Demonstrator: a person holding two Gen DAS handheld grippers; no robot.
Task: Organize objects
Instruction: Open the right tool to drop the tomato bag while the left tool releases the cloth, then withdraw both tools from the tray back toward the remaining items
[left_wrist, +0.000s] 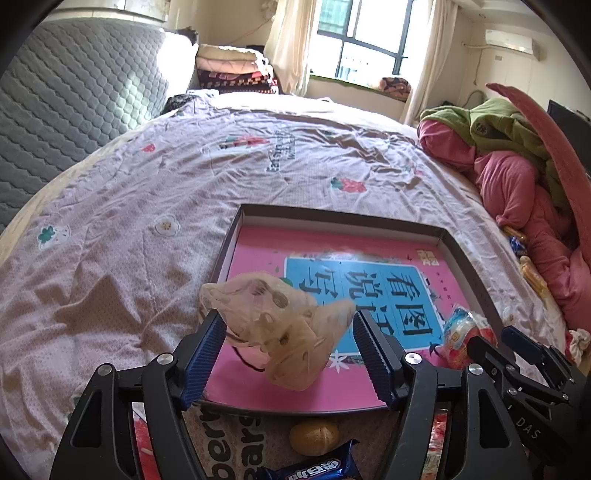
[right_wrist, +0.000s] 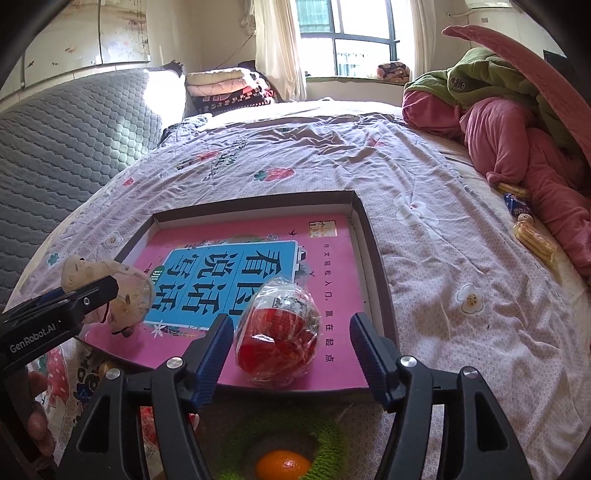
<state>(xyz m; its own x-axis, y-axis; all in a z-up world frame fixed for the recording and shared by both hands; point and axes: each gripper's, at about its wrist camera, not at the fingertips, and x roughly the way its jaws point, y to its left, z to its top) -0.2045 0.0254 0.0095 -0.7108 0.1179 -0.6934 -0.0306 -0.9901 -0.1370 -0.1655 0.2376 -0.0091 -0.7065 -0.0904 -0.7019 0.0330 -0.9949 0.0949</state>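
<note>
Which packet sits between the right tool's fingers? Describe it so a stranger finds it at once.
Start at the shallow dark-rimmed box on the bed, with the pink book lying flat inside. On the book's near edge lies a rounded, clear-wrapped packet of red sweets. Unlike the pale beige bag at the book's left corner, it is bright red and glossy.

Black tongs (left_wrist: 290, 354), ribbed blue pads (left_wrist: 201, 360), silver screws
</note>
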